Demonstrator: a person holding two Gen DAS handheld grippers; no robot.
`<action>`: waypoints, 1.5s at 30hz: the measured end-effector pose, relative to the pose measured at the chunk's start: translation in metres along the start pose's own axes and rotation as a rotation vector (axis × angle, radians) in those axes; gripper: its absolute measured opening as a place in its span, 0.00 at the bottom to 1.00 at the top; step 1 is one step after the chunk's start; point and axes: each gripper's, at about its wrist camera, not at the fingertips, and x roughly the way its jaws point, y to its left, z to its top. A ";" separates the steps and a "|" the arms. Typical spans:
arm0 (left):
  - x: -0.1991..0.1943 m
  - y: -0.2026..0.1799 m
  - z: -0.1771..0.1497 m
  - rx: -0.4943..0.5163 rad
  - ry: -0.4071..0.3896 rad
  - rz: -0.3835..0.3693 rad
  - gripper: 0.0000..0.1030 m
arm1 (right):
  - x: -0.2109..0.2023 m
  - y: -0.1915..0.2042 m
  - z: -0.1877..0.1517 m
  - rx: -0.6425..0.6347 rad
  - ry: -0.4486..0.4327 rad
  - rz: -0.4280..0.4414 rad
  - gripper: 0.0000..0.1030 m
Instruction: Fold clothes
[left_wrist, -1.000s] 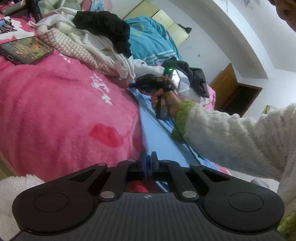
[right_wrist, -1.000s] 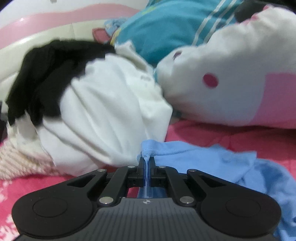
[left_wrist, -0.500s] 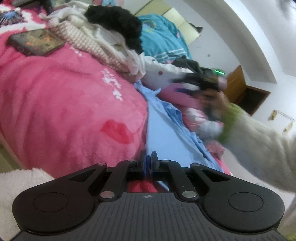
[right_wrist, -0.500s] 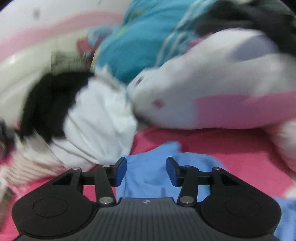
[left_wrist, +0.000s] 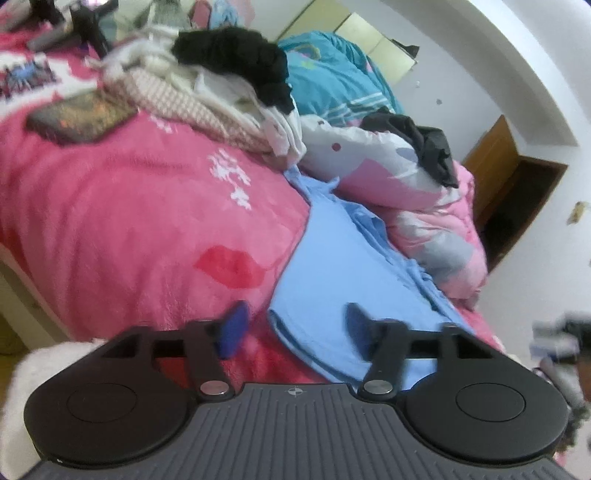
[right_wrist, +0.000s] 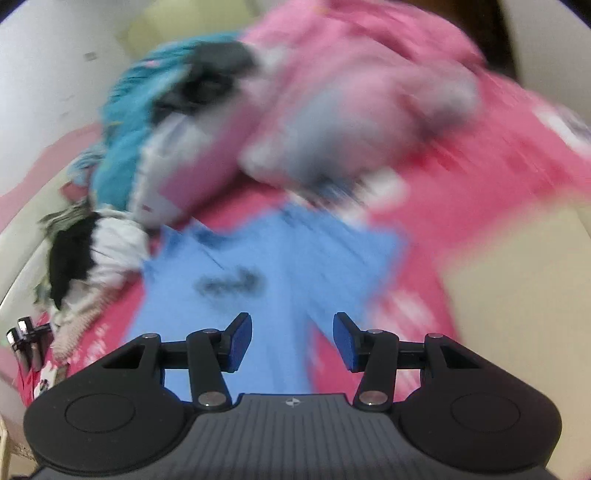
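Observation:
A light blue garment (left_wrist: 343, 266) lies spread along the pink blanket (left_wrist: 122, 206), its near hem folded over. My left gripper (left_wrist: 295, 328) hovers just above that hem with its jaws opening and no cloth between the blue pads. In the blurred right wrist view the same blue garment (right_wrist: 266, 266) lies flat below my right gripper (right_wrist: 292, 341), which stands open and holds nothing. A blurred shape at the right edge of the left wrist view may be the right gripper (left_wrist: 557, 343).
A heap of white, checked and black clothes (left_wrist: 221, 85) sits at the back of the bed. A dark phone (left_wrist: 79, 116) lies on the blanket at left. A pink and white quilt (left_wrist: 406, 192) with a dark garment (left_wrist: 428, 144) borders the blue garment on the right.
Both grippers let go of the blue garment and opened. The right gripper swept away from the clothes heap towards the near right, and its view rolled. The left gripper lifted slightly.

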 end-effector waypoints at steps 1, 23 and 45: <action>-0.004 -0.005 0.001 0.009 -0.010 0.013 0.66 | -0.003 -0.020 -0.019 0.054 0.011 -0.008 0.50; 0.026 -0.177 -0.083 0.893 0.172 -0.218 0.66 | -0.038 -0.065 -0.175 0.207 0.030 0.263 0.46; 0.050 -0.184 -0.096 1.113 0.291 -0.259 0.06 | -0.070 -0.026 -0.140 -0.115 -0.049 0.167 0.06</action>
